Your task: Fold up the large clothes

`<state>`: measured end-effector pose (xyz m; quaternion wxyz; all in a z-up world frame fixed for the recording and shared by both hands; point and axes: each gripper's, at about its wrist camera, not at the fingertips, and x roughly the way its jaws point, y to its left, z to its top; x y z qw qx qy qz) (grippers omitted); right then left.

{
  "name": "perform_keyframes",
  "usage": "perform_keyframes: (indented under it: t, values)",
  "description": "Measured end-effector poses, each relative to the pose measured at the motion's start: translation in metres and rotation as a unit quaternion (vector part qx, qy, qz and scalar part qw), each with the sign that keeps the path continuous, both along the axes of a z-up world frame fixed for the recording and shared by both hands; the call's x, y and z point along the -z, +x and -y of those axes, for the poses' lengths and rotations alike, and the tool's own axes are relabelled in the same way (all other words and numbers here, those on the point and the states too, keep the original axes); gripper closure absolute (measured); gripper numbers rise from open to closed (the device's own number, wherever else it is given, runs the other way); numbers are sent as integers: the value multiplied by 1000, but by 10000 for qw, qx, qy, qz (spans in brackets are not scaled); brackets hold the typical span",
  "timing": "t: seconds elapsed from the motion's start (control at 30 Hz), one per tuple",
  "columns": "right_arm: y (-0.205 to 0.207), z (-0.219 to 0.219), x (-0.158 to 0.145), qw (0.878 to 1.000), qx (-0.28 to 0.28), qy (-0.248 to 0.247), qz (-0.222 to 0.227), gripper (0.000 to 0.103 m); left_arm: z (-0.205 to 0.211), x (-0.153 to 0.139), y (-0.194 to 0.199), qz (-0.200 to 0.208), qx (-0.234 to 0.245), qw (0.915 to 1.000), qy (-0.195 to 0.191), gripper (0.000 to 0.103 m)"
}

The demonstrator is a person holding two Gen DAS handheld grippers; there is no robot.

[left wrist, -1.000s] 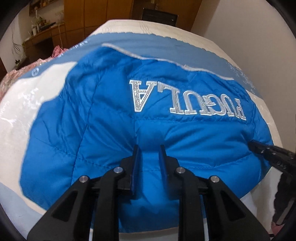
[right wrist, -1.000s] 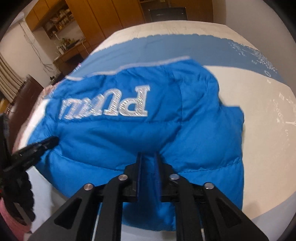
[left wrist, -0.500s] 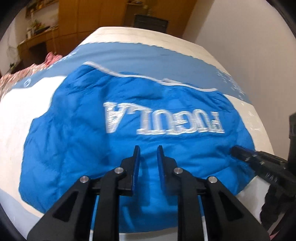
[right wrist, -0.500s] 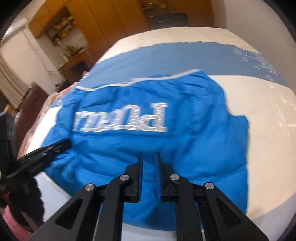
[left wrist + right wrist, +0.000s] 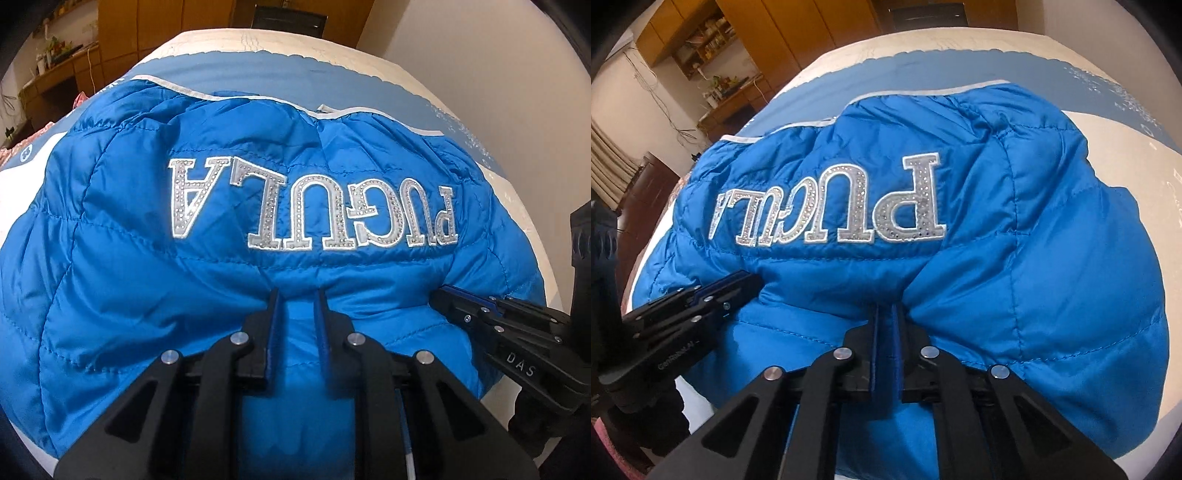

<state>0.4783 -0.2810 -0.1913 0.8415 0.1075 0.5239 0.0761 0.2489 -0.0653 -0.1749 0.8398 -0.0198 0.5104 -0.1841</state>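
Across the middle of both frames, the blue jacket [image 5: 184,295] lies on the bed [image 5: 258,40]; left gripper [image 5: 297,295] and right gripper [image 5: 886,310] pinch its near edge. Slick padded cloth may slip free when lifted.

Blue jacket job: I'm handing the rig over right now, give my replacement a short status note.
Left gripper: shut on the near edge of the blue puffer jacket.
Right gripper: its jaws have just closed, pinching the same edge further right.
Jacket lies on the bed, silver lettering up, reading upside down from here.
Done: both grips set.
Left: probably lift this edge and fold it away over the lettering, then flatten.
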Motion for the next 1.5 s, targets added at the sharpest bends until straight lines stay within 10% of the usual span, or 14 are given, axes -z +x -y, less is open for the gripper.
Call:
perform_keyframes:
  t: [0.2,0.3,0.43,0.63,1.03,1.13,1.27,1.5]
  values:
    - [-8,21,-40,9997,136,106,155,88,-18,-37,-1,142,-95,9997,176,80]
    - [-15,46,-62,9987,314,7,400,57,-53,-66,5,400,-369,9983,186,52]
    - [-18,105,-75,9956,801,246,424,50,-119,-81,39,413,-1114,9919,446,35]
    - [-2,149,-49,9943,865,625,-53,33,-186,-58,61,10,-1627,9867,-48,34]
    - [26,166,15,9759,756,1897,-766,21,-180,0,98,-622,-1526,9831,-803,16]
    - [31,160,14,9777,671,1869,-682,29,-177,6,111,-781,-1436,9812,-1025,24]
    - [29,157,5,9732,547,2138,-640,70,-173,0,115,-768,-1355,9790,-1316,75]
    - [-4,152,-57,9710,310,2363,-181,86,-165,-62,87,-47,-1468,9800,-1343,89]
